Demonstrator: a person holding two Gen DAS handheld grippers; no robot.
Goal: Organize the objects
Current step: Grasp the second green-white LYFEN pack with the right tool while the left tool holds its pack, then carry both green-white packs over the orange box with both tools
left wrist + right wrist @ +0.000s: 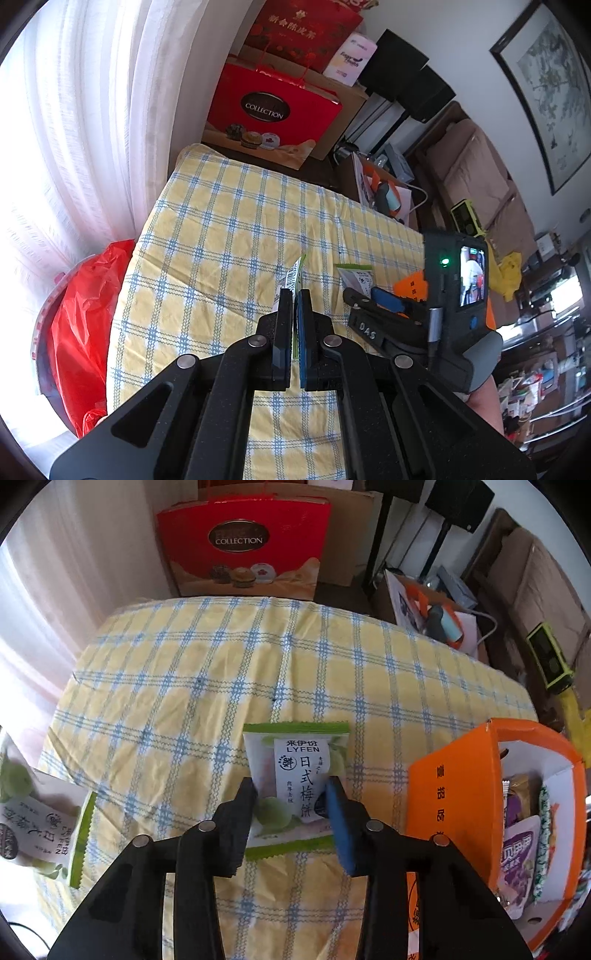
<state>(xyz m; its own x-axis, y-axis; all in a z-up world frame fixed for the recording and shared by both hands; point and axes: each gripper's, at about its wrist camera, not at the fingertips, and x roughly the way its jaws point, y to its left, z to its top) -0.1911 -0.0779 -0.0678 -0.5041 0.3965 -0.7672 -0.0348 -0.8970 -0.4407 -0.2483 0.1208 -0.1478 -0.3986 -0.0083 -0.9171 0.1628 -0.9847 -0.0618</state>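
My left gripper is shut on a green-and-white snack packet, held edge-on above the checked cloth; the same packet shows at the left of the right wrist view. A second LYFEN snack packet lies flat on the cloth, also seen in the left wrist view. My right gripper is open, its jaws straddling this packet's lower half. An orange box holding several snack packets stands to the right.
The table has a yellow-and-blue checked cloth. A red gift box stands behind it. A red plastic bag hangs at the table's left edge by the curtain. Cluttered boxes and a sofa lie to the right.
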